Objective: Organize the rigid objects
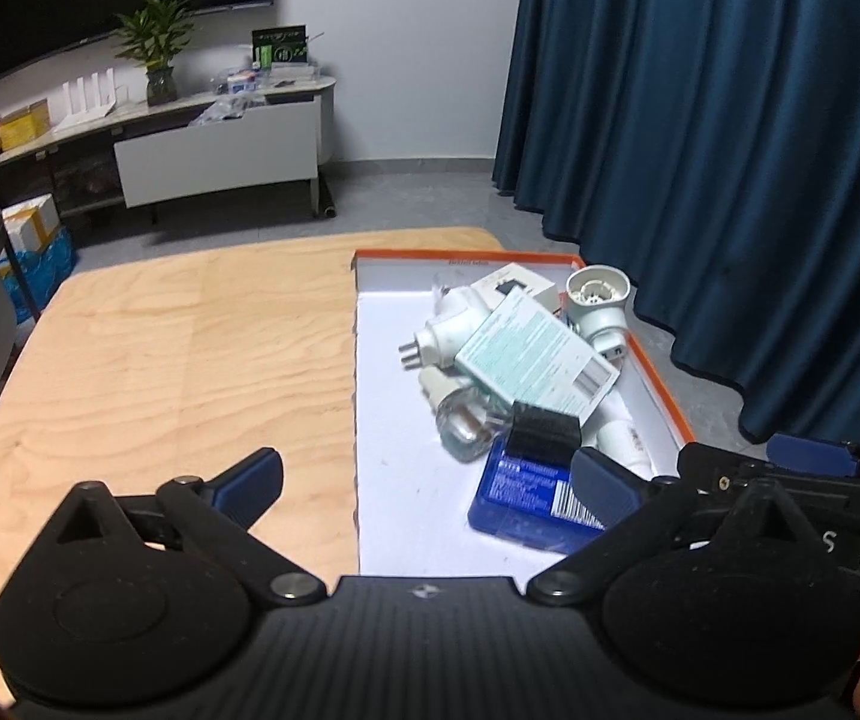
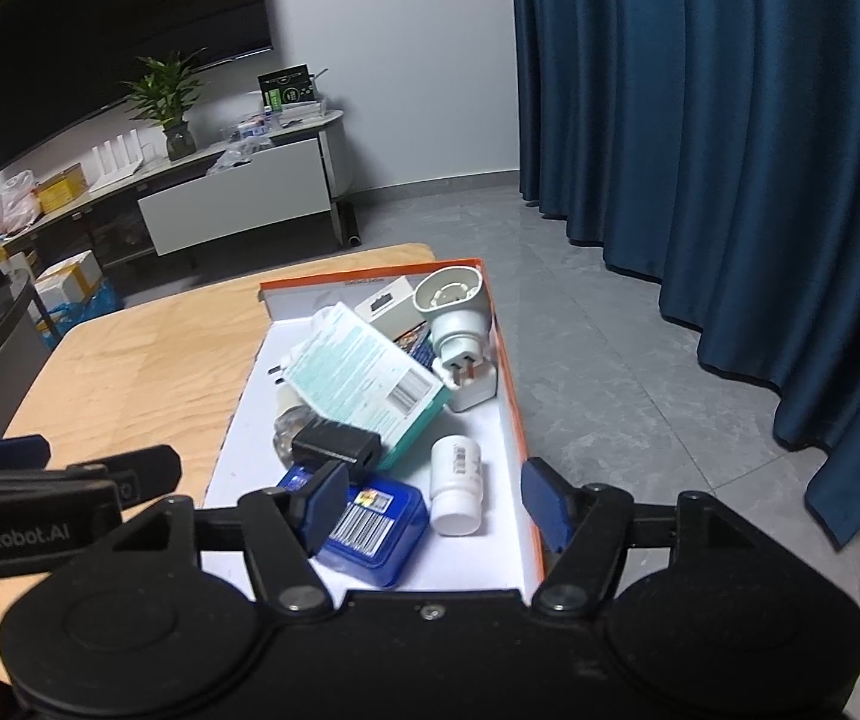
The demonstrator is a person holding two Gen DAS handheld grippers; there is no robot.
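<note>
2 claws — left claw (image 1: 427,483) and right claw (image 2: 436,501) — gape wide, empty, above the orange-rimmed box (image 2: 514,396).

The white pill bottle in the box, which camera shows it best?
The right wrist view: the white pill bottle lies in full sight between the open fingers. In the left wrist view only part of it peeks out behind the finger.
</note>
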